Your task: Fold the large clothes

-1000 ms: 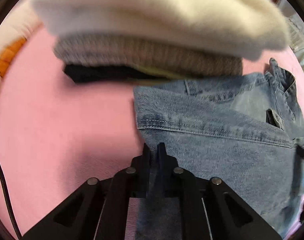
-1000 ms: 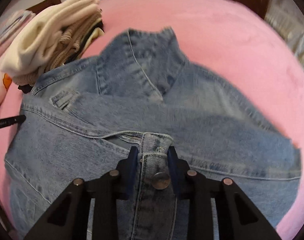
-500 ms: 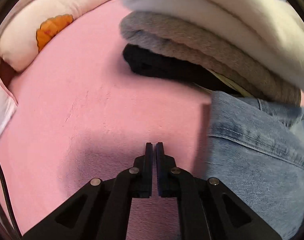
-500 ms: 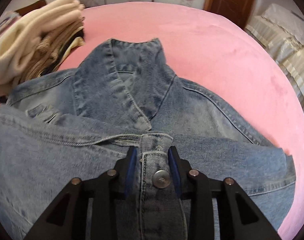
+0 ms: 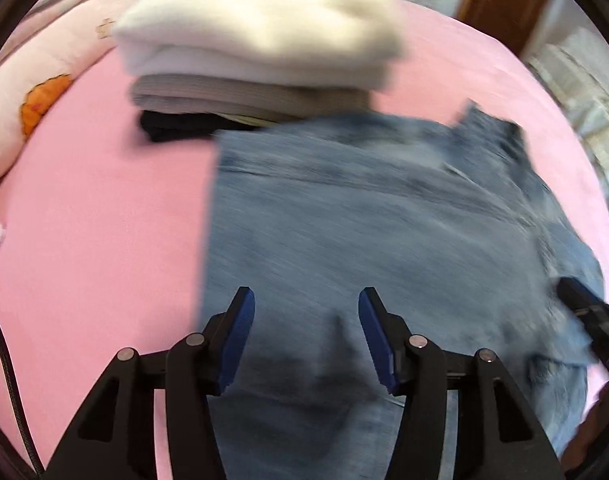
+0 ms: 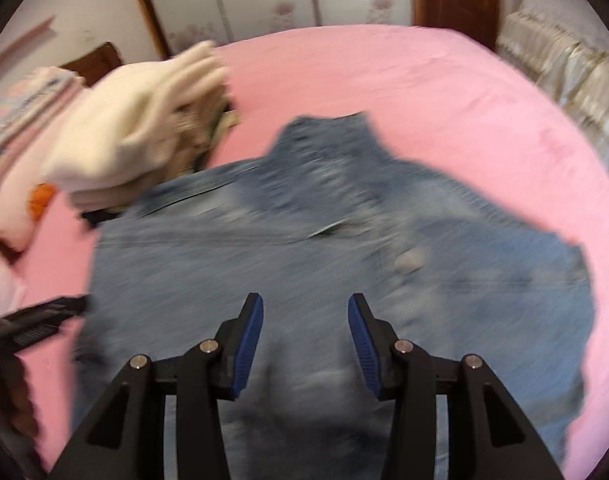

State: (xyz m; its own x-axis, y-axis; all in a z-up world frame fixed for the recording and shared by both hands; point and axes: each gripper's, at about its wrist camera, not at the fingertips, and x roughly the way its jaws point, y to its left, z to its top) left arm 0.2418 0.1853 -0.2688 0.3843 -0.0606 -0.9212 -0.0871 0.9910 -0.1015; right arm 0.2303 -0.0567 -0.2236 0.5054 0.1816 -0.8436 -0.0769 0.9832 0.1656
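A blue denim jacket point(image 5: 376, 216) lies folded on the pink bed, its collar at the far side; it also shows in the right wrist view point(image 6: 304, 248). Both views are motion-blurred. My left gripper point(image 5: 306, 308) is open and empty above the jacket's near left part. My right gripper point(image 6: 305, 314) is open and empty above the jacket's near middle. The right gripper's tip point(image 5: 592, 320) shows at the left wrist view's right edge, and the left gripper's tip point(image 6: 48, 316) shows at the right wrist view's left edge.
A stack of folded clothes point(image 5: 256, 52), cream on top, grey and black below, sits just beyond the jacket's left corner point(image 6: 140, 136). A pink pillow with an orange print point(image 5: 36, 92) lies far left. Pink bed sheet point(image 6: 444, 96) surrounds the jacket. Cream bedding point(image 6: 564, 72) is at right.
Both grippers have opened and pulled back and up from the jacket. The right one has let go of the button placket. The left one swung right, back over the denim.
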